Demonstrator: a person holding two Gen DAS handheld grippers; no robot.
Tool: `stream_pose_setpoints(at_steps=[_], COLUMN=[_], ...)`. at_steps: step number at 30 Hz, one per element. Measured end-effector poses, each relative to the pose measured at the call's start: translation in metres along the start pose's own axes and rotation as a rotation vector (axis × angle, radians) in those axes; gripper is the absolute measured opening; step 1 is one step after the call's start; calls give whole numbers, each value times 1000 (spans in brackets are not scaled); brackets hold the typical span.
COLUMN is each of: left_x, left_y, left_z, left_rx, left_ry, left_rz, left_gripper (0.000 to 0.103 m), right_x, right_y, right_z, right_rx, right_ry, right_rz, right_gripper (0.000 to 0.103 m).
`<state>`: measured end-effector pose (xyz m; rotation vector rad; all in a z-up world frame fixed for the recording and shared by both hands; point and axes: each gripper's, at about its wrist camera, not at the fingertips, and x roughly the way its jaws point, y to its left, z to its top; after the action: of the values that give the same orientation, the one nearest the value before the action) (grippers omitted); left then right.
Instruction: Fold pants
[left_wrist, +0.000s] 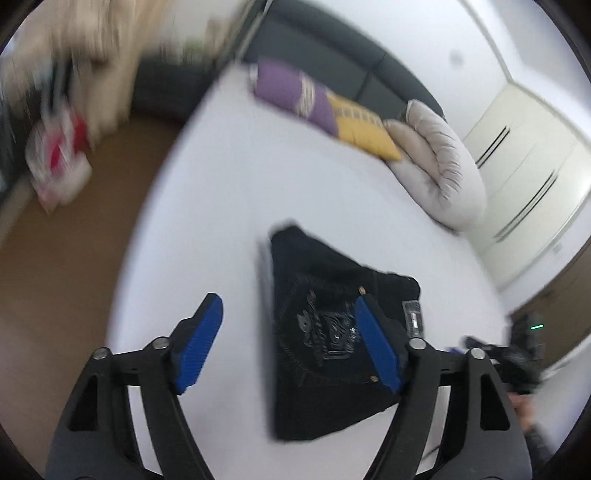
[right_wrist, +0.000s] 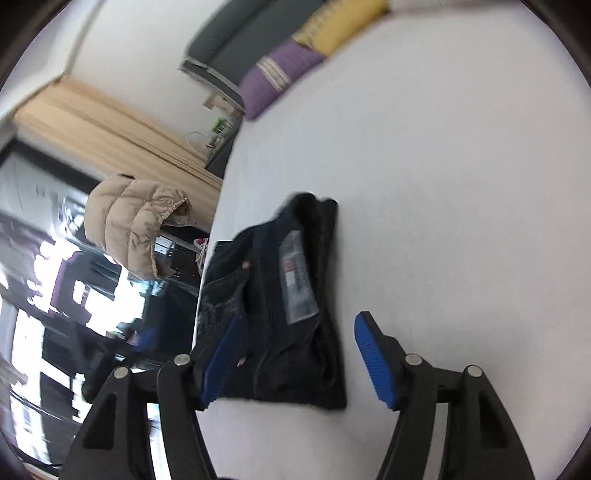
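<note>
The dark navy pants (left_wrist: 325, 332) lie folded into a compact bundle on the white bed (left_wrist: 229, 192), with an embroidered back pocket facing up. My left gripper (left_wrist: 288, 339) is open above the bundle's left part, holding nothing. In the right wrist view the pants (right_wrist: 280, 306) lie near the bed's left edge with a waistband label showing. My right gripper (right_wrist: 295, 354) is open above the bundle's near end, holding nothing. The bed (right_wrist: 443, 184) stretches away to the right.
A purple and yellow pillow (left_wrist: 317, 99) and a rolled grey duvet (left_wrist: 439, 162) lie at the bed's far end by a dark headboard. Brown floor (left_wrist: 66, 258) with red and white items lies left. A beige puffer jacket (right_wrist: 133, 221) hangs beside the bed.
</note>
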<state>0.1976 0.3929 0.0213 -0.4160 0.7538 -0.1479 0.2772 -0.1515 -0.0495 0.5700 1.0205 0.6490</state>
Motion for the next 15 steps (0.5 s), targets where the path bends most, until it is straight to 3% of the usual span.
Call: stream_pose_setpoints(at_steps=[3, 5, 9, 12, 15], left_x=[-65, -105, -177, -221, -257], left_y=[-34, -54, -127, -168, -194], left_z=[-3, -6, -21, -38, -67], left_rx=[104, 166, 289, 378, 443], left_ry=[-142, -230, -432, -529, -593], left_rz=[88, 150, 263, 336, 368], left_gripper=[85, 100, 103, 103, 103], right_x=[-39, -59, -87, -112, -140], right_y=[39, 65, 119, 147, 177], right_z=[-15, -24, -35, -55, -79], right_rx=[-113, -178, -274, -339, -409], right_ry=[-75, -124, -209, -259, -342], right_rz=[-45, -61, -99, -120, -158], right_gripper=[72, 74, 79, 84, 96])
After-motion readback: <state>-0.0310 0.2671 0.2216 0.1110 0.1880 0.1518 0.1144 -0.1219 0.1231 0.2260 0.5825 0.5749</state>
